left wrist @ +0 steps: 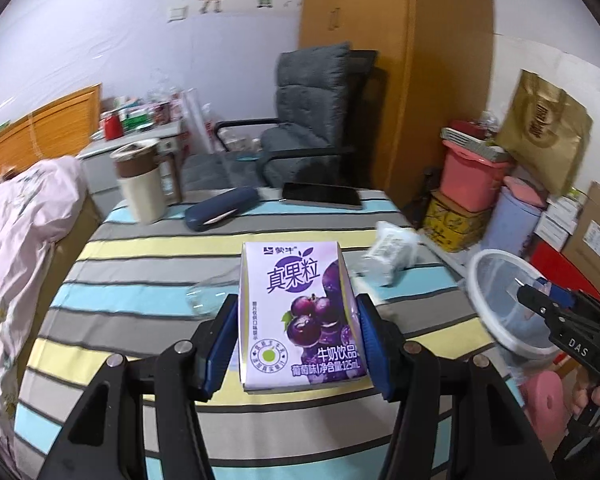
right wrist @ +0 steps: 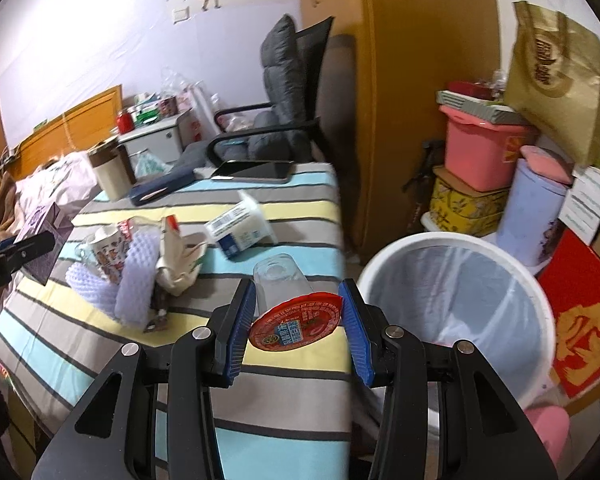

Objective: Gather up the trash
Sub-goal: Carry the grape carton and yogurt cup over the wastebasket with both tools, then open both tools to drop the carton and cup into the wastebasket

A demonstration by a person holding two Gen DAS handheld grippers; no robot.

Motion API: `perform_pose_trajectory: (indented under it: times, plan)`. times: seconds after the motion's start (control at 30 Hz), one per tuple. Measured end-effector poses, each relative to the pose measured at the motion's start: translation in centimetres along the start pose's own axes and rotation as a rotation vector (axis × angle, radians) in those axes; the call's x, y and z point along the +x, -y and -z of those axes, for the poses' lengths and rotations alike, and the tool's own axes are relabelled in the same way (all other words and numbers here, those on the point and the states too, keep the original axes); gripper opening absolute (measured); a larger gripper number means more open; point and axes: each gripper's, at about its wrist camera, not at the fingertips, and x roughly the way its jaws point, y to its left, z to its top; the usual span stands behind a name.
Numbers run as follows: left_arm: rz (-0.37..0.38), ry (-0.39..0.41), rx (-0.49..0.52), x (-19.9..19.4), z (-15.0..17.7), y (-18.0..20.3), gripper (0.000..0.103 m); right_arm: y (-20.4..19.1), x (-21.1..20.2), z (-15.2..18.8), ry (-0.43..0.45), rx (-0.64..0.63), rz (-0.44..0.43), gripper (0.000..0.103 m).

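Two hand-held grippers are at work over a table covered in a striped cloth [right wrist: 292, 216]. Left gripper [left wrist: 296, 316] clasps one purple milk-drink carton [left wrist: 300, 312], upright between its blue pads above the cloth; from the right wrist view the same carton [right wrist: 44, 236] shows at the left edge, tilted and lifted off the table. Right gripper [right wrist: 298, 316] grips one clear plastic cup [right wrist: 284, 280] with a red foil lid [right wrist: 296, 322], lid toward the camera, held over the table's edge just beside one white waste bin [right wrist: 384, 264] lined with a clear bag.

Still on the cloth lie several pieces of trash: one white packet with blue print [right wrist: 240, 228], one crumpled beige wrapper [right wrist: 182, 260], one printed paper cup [right wrist: 108, 248] on its side, and one piece of white foam netting [right wrist: 132, 284]. At the far end of the table stand one cream jug with a brown top [right wrist: 110, 176], one dark blue case [right wrist: 164, 188] and one dark tablet [right wrist: 256, 170]. Behind it is one grey padded chair [right wrist: 284, 92]. Beyond the bin are two pink containers [right wrist: 484, 152], stacked among boxes.
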Motion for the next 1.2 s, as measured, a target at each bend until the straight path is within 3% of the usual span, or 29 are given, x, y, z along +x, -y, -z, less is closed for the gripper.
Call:
perform_pose_trajectory:
  times: [0.4,0.77,0.97,1.2]
  plan:
    - [0.197,-0.010,0.132,2.0,-1.2,10.5,0.059,6.0,-2.3,0.5,0.030,0.073,0.118,0.046]
    - [0.347,-0.069,0.208,4.2,-1.1,17.9,0.059,10.0,-2.8,1.4,-0.006,0.117,0.215,0.046]
    - [0.397,-0.109,0.264,5.5,-0.4,21.2,0.059,11.7,-1.6,2.3,-0.058,0.132,0.236,0.046]
    - [0.394,-0.162,0.287,7.8,0.3,23.3,0.059,13.1,-0.4,2.6,-0.100,0.136,0.247,0.046]
